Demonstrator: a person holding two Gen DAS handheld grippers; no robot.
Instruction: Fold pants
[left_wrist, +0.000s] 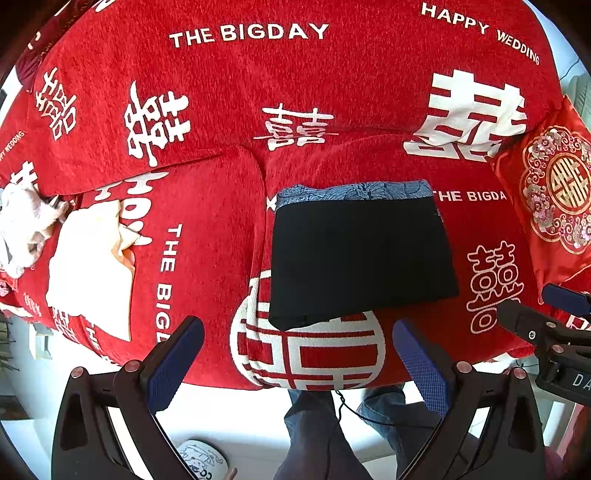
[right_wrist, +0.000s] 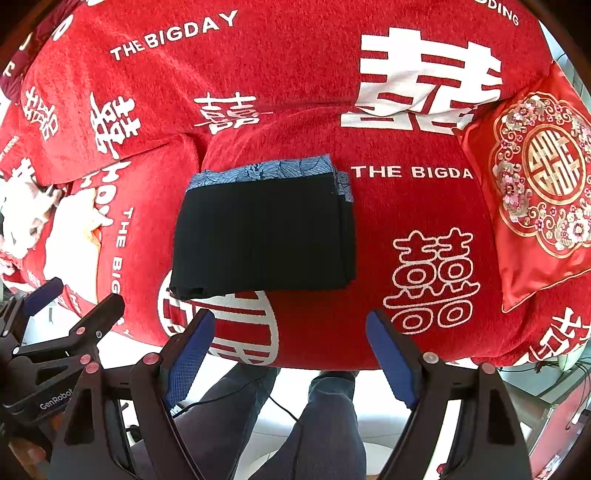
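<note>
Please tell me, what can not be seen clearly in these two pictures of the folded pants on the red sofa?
- Blue patterned cloth: both views, the black pants lie on it, only its back strip shows.
- Pale clothes: right wrist view, squeezed at the left edge; what garments they are is unclear.
- Right gripper: left wrist view, cut off by the right edge.
- Person's legs: both views, cut by the bottom edge.

Blue patterned fabric lay mostly hidden under the black folded pants, only its far strip showing, the embroidered cushion was cut off by the rt edge in the left wrist view, & the white cloth pile ran off the lt edge.
</note>
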